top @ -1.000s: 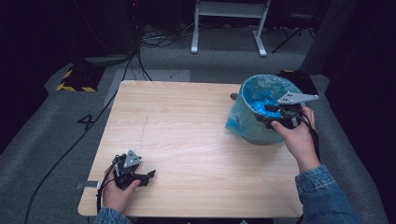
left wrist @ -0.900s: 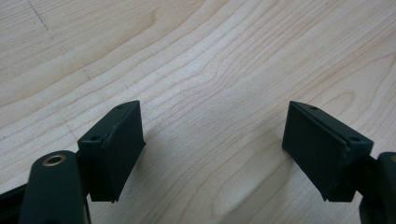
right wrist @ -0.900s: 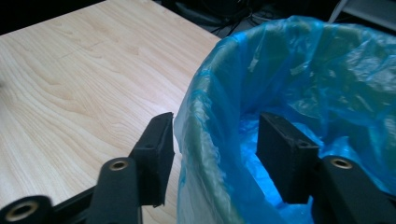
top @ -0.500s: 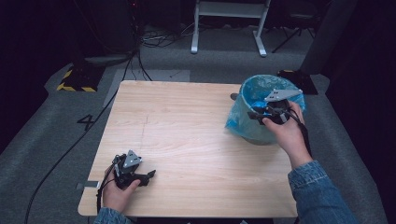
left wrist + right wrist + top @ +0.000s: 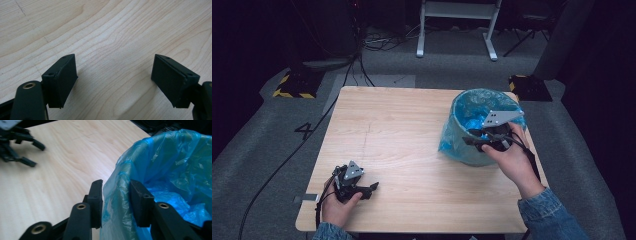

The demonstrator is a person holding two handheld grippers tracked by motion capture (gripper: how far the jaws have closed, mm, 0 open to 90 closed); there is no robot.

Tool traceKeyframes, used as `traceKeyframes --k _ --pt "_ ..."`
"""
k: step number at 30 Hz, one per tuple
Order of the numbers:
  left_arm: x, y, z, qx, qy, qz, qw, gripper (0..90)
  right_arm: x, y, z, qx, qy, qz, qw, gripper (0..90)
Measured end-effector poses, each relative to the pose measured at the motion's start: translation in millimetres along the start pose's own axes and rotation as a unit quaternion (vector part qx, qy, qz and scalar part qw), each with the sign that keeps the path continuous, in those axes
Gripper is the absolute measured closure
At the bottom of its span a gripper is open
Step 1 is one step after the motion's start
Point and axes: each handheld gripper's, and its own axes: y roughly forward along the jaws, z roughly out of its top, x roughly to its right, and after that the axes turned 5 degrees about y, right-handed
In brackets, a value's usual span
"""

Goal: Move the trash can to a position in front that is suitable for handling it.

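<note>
A bin lined with a blue plastic bag [image 5: 464,150] stands at the right side of the wooden table [image 5: 402,125]. My right gripper [image 5: 473,138] sits at the bin's near rim. In the right gripper view its jaws straddle that rim, one outside and one inside, and the gripper [image 5: 115,182] is closed in on the bag-covered rim [image 5: 117,195]. My left gripper [image 5: 372,188] rests on the table near the front left corner. It stands wide open [image 5: 113,65] over bare wood with nothing between its fingers.
The floor around the table is grey carpet with cables [image 5: 362,65]. A white stand [image 5: 457,30] is behind the table, and a yellow-and-black striped block [image 5: 292,85] lies at the back left. The left gripper [image 5: 17,145] appears blurred in the right gripper view.
My right hand has moved the gripper left, from the bin's right side to its near rim. The left gripper has stayed still.
</note>
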Motion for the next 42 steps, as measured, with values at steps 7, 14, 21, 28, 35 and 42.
traceKeyframes --k 7,14,21,28,35,42 --pt "5.5 0.8 1.2 -0.008 -0.013 0.014 0.9998 15.7 -34.5 -0.4 1.7 -0.003 -0.029 0.038 0.9989 60.3" --pt "6.8 1.9 1.9 -0.008 -0.018 0.015 0.9997 14.0 -71.9 2.6 5.7 -0.008 -0.062 0.063 0.9961 57.6" --pt "7.3 1.7 1.8 -0.006 -0.021 0.019 0.9996 15.2 -110.6 2.3 8.9 -0.01 -0.088 0.111 0.9898 54.1" --pt "10.0 1.8 4.8 -0.007 -0.021 0.018 0.9996 21.1 -139.4 -3.8 11.4 0.006 -0.119 0.142 0.9826 48.7" --pt "10.1 3.7 9.1 -0.014 -0.021 0.021 0.9995 24.2 -112.4 -33.3 10.3 0.053 -0.085 0.079 0.9918 41.6" --pt "14.2 3.4 14.9 -0.004 -0.019 0.013 0.9997 24.8 -81.8 -71.9 -3.5 0.086 -0.052 0.041 0.9941 38.6"
